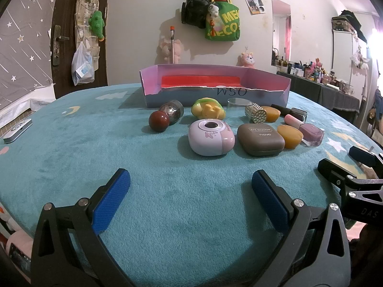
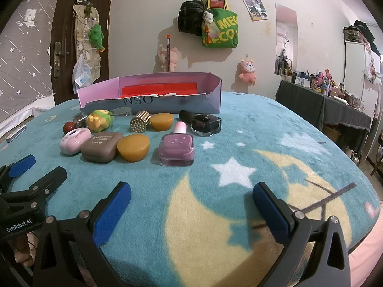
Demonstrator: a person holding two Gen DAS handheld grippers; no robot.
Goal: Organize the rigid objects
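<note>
Foreground: left tool (image 1: pixel 191 183) and right tool (image 2: pixel 192 197), both spread apart, empty. Behind the box (image 1: pixel 215 95), a pink plush toy (image 1: pixel 171 47) stands half hidden.

Dim indoor light with a pink cast, blown-out glare at the right edge, soft shadows behind the hanging bags (image 1: pixel 210 14) on the wall (image 1: pixel 143 24) — sharp focus, strong fisheye bending, dark vignetted corners.
</note>
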